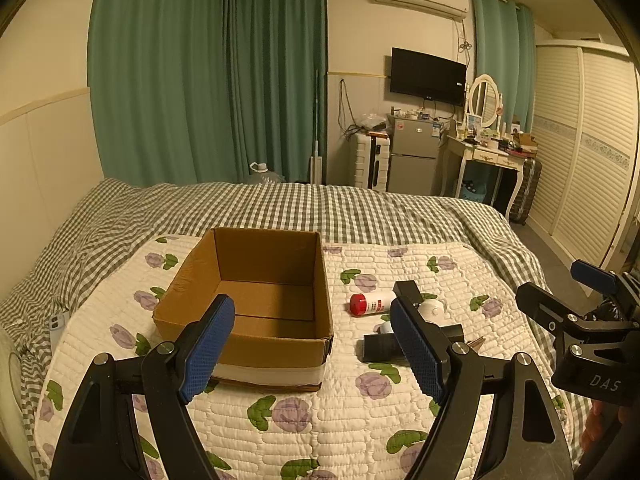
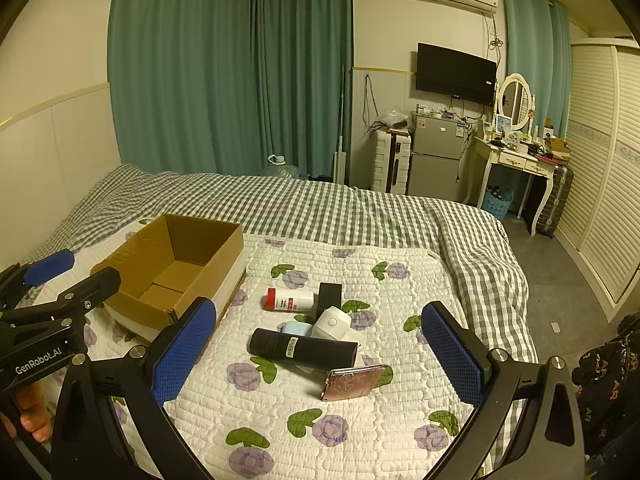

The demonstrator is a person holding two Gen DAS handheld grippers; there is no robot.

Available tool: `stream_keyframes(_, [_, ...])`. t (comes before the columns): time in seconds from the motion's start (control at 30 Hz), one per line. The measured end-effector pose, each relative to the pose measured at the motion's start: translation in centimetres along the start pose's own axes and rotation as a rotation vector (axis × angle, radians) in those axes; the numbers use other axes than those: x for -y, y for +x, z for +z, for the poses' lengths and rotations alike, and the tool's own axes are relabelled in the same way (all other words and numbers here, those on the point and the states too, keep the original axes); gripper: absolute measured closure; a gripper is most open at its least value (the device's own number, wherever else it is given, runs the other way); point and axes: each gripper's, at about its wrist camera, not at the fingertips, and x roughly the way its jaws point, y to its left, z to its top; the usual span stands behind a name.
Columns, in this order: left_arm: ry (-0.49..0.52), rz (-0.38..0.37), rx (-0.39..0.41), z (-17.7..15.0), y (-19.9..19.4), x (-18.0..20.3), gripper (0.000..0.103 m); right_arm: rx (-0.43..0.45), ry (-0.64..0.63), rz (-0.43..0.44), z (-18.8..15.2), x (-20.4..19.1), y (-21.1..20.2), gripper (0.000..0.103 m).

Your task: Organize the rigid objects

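Observation:
An empty open cardboard box (image 1: 260, 304) (image 2: 176, 272) stands on the floral quilt (image 1: 320, 420) (image 2: 360, 420). To its right lies a small heap: a white bottle with a red cap (image 1: 370, 305) (image 2: 290, 299), a black cylinder (image 2: 302, 349) (image 1: 382, 348), a white device (image 2: 333, 323), a black block (image 2: 330, 294), a light blue item (image 2: 294, 329) and a pink patterned case (image 2: 354, 381). My left gripper (image 1: 316, 354) is open and empty, in front of the box. My right gripper (image 2: 320, 360) is open and empty, in front of the heap.
The quilt lies on a bed with a grey checked cover (image 1: 360, 208). A wall runs along the bed's left side. Across the floor stand a small fridge (image 1: 414, 156), a white dressing table (image 1: 486, 160) and a louvred wardrobe (image 1: 580, 152). Green curtains (image 1: 208, 72) hang behind.

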Motion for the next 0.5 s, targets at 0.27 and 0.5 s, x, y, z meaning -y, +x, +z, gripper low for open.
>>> stream_keyframes(0.27, [0.0, 0.001, 0.0, -0.04, -0.03, -0.03, 0.02, -0.001, -0.004, 0.003, -0.17, -0.17, 0.25, 0.0])
stream_keyframes(0.5, [0.0, 0.0, 0.0, -0.04, -0.01, -0.03, 0.02, -0.001, -0.003, 0.004, -0.23, -0.22, 0.25, 0.0])
